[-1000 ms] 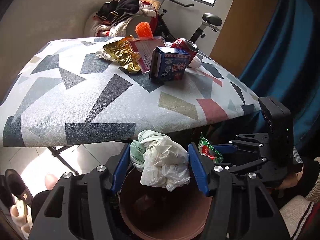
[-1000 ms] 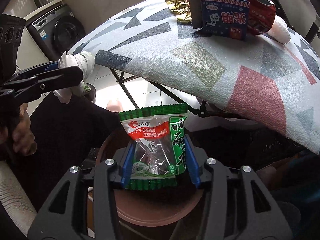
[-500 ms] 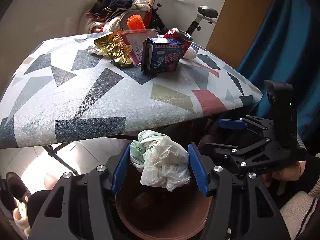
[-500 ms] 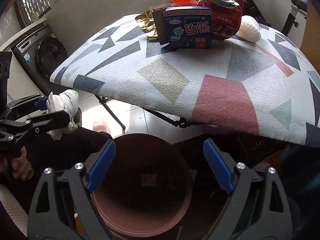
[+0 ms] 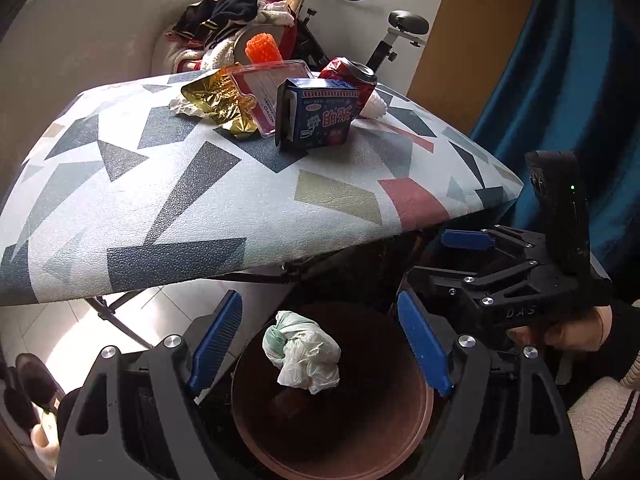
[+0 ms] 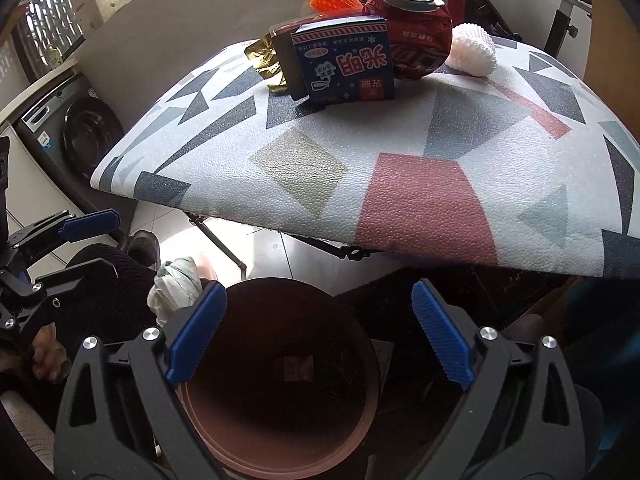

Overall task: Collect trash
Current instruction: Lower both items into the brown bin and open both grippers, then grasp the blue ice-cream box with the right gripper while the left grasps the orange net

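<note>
Left wrist view, left tongs point(image 5: 320, 346): we see the two blue pads spread wide, touching nothing.
Left wrist view, plastic bag point(image 5: 302, 352): a crumpled white and pale green wad lies free between the pads, over the mouth of the brown bin point(image 5: 424, 412).
Left wrist view, right tongs point(image 5: 436, 268): we find them to the right, above the bin, jaws apart and empty.
Left wrist view, table point(image 5: 160, 208): a patterned top carrying a blue carton point(image 5: 320, 118), red can point(image 5: 352, 80), gold wrapper point(image 5: 218, 102) and clear pack point(image 5: 260, 92), all clustered at the far side.
Right wrist view, right tongs point(image 6: 318, 334): we see the pads wide apart over the bin point(image 6: 360, 424), gripping nothing.
Right wrist view, plastic bag point(image 6: 176, 284): it shows just left of the bin rim, partly behind the left pad.
Right wrist view, left tongs point(image 6: 92, 244): at the left edge, jaws parted.
Right wrist view, table point(image 6: 400, 184): carton point(image 6: 344, 66) touching can point(image 6: 416, 36); white foam net point(image 6: 472, 50) just beside the can.
</note>
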A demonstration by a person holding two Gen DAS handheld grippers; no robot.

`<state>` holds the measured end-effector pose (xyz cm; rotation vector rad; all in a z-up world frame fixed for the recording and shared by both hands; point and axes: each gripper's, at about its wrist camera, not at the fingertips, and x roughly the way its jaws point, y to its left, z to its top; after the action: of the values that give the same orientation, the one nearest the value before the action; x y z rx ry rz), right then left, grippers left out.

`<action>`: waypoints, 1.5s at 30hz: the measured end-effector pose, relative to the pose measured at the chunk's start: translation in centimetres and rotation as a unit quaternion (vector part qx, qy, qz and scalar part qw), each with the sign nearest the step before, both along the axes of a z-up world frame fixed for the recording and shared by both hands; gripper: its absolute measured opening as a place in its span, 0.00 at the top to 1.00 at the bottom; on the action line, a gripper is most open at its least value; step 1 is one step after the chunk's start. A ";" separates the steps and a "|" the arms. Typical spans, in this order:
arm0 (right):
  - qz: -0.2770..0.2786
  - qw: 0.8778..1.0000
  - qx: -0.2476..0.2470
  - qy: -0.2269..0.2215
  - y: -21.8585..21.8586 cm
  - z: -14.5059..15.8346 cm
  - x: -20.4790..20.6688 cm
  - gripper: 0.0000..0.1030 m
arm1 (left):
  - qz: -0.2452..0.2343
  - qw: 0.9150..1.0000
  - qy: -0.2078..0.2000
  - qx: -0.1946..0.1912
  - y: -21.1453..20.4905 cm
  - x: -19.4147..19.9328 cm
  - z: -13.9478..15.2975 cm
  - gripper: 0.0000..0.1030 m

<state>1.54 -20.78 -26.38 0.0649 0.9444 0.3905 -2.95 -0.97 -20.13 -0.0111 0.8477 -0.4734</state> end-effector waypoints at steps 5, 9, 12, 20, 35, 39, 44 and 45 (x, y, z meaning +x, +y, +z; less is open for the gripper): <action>0.001 1.000 -0.001 0.000 0.1 -0.1 -0.1 0.10 | 0.044 0.999 -0.014 0.022 0.5 0.1 0.2 0.11; 0.002 1.000 -0.001 0.000 0.1 -0.1 -0.1 0.10 | 0.058 0.998 -0.018 0.022 1.1 0.2 0.4 0.10; 0.002 1.000 -0.001 0.000 0.2 -0.1 -0.1 0.10 | 0.061 0.998 -0.020 0.024 1.1 0.2 0.4 0.10; 0.001 1.000 -0.001 -0.001 0.0 0.1 0.0 0.10 | 0.088 0.996 -0.021 0.023 1.8 0.5 0.8 0.10; -0.026 0.996 0.006 -0.089 -2.9 5.4 3.4 0.06 | 0.098 0.992 -0.074 0.029 3.2 4.6 5.3 0.07; -0.048 0.992 0.003 -0.117 -4.1 7.2 5.7 0.06 | 0.088 0.992 -0.086 0.035 3.0 6.1 6.1 0.07; -0.058 0.990 0.011 -0.125 -3.8 7.8 8.2 0.06 | 0.091 0.991 -0.094 0.041 3.1 8.2 6.5 0.07; -0.051 0.991 0.008 -0.125 -3.1 7.7 8.7 0.06 | 0.095 0.991 -0.091 0.036 3.3 8.7 6.5 0.07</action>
<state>10.27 -23.91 -18.70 0.0777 0.6879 0.3029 5.74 2.32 -13.67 0.0180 0.6760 -0.2590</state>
